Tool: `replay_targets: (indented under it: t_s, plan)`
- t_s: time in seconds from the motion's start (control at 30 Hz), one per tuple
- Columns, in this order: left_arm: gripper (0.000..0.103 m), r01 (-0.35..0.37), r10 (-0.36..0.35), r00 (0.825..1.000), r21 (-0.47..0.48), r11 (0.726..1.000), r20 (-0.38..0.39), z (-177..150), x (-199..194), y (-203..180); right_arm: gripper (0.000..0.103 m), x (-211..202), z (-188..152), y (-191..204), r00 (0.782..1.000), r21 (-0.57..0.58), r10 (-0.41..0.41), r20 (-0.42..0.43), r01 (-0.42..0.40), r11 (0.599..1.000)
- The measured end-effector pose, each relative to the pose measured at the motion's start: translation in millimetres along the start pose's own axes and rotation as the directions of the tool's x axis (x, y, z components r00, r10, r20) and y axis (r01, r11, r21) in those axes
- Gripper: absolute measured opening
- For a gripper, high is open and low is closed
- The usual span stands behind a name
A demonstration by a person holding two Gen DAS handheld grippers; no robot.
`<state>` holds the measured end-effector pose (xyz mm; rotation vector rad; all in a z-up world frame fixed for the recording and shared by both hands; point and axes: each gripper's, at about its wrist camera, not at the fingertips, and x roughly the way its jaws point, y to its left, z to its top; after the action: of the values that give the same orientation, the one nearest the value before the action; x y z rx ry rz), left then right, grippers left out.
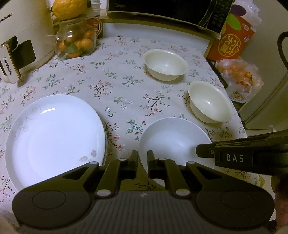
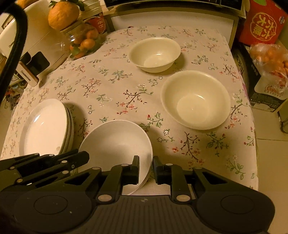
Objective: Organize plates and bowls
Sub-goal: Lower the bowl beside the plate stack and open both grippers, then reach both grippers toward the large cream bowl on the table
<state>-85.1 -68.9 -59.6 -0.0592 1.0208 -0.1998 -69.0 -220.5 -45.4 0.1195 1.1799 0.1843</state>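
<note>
A stack of white plates [image 1: 54, 136] [image 2: 45, 129] lies at the near left of the floral tablecloth. A white bowl [image 1: 174, 140] [image 2: 117, 142] sits near the front edge. Two cream bowls stand further back: one at the right [image 1: 209, 101] [image 2: 195, 99], one at the far middle [image 1: 165, 63] [image 2: 154, 54]. My left gripper [image 1: 142, 158] hovers between the plates and the white bowl, its fingers nearly together with nothing between them. My right gripper [image 2: 145, 166] has its fingers on either side of the white bowl's near right rim, a narrow gap around it.
A white air fryer [image 1: 19, 36] stands at the back left beside a glass jar of small oranges [image 1: 75, 41]. A microwave [image 1: 162, 12] is behind the table. A red box [image 1: 234, 39] and a bag of oranges [image 1: 239, 79] sit off the right edge.
</note>
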Motion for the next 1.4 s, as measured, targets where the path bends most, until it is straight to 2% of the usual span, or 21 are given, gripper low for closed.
replay_targets:
  t_s: [0.67,1.0,1.07,1.13,1.17,1.27,1.4]
  plan:
    - [0.018,-0.03,0.029,0.999,0.032,0.999,0.039,4,-3,-4,0.022,-6,2,-4,1.0,-0.002,-0.01,0.028,0.01,1.0]
    - [0.024,-0.064,0.06,0.996,0.044,0.997,0.071,11,-7,-4,0.04,-16,7,-2,0.996,-0.022,-0.021,0.084,0.023,0.999]
    - [0.029,-0.065,0.061,0.995,0.045,0.997,0.074,13,-8,-4,0.044,-18,8,-2,0.995,-0.021,-0.024,0.093,0.026,0.999]
    - [0.035,-0.074,0.069,0.994,0.054,0.996,0.084,14,-9,-6,0.056,-21,9,-3,0.994,-0.013,-0.023,0.107,0.025,1.0]
    - [0.039,-0.082,0.077,0.993,0.057,0.995,0.09,15,-9,-7,0.059,-23,10,-4,0.993,-0.009,-0.023,0.115,0.024,1.0]
    - [0.049,-0.09,0.083,0.991,0.061,0.994,0.104,20,-10,-8,0.064,-28,13,-7,0.99,0.004,-0.03,0.141,0.029,1.0]
    - [0.055,-0.096,0.088,0.989,0.069,0.993,0.122,28,-10,-11,0.069,-34,16,-14,0.986,0.035,-0.034,0.165,0.029,0.999]
